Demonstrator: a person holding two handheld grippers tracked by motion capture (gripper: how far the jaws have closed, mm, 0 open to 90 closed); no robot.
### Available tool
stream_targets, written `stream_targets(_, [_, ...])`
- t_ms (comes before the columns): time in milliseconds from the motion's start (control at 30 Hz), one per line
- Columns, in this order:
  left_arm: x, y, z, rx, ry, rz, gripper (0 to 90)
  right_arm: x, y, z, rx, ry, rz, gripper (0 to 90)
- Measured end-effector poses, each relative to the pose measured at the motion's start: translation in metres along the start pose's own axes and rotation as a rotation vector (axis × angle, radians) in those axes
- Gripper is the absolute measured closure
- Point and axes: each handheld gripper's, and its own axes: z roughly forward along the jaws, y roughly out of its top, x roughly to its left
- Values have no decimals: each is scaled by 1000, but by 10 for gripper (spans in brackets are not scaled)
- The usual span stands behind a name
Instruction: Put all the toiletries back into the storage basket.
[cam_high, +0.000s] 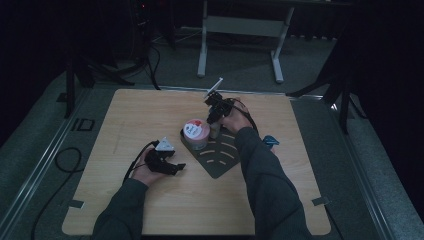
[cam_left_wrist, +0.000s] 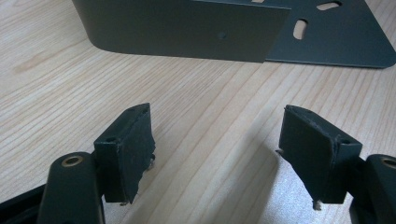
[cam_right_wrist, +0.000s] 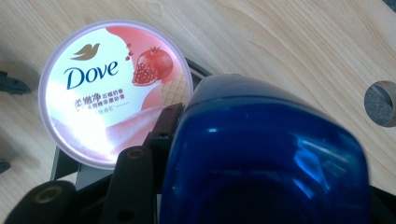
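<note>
A pink Dove jar (cam_high: 196, 131) (cam_right_wrist: 114, 88) with a pomegranate lid stands on a dark slotted metal stand (cam_high: 220, 160) (cam_left_wrist: 187, 28) at the middle of the wooden table. My right gripper (cam_high: 214, 120) (cam_right_wrist: 261, 112) points down just right of the jar, shut on a glossy blue bottle (cam_right_wrist: 266, 154) whose pale lower part (cam_high: 215, 132) touches the stand. Only its left jaw shows, pressed against the blue side. My left gripper (cam_high: 179, 166) (cam_left_wrist: 217, 140) rests low on the table left of the stand, open with bare wood between its pads.
A small blue object (cam_high: 270, 141) lies on the table right of the right forearm. A small grey round piece (cam_right_wrist: 380, 102) sits on the wood beyond the bottle. White table legs (cam_high: 202, 50) stand on the floor behind. Cables trail off the table's left side.
</note>
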Motion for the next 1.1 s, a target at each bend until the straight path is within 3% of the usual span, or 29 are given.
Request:
stream_targets(833, [-1,-1,-1,-1,2,-1,257,-5,5,6,-20,15,57,534])
stream_targets(967, [-1,-1,-1,-4,1,-2,257,-4,5,8,-19,15,56,495])
stream_targets(1100, [0,-1,-1,-5,-1,-2,257,-4,5,8,-26,6,62,381])
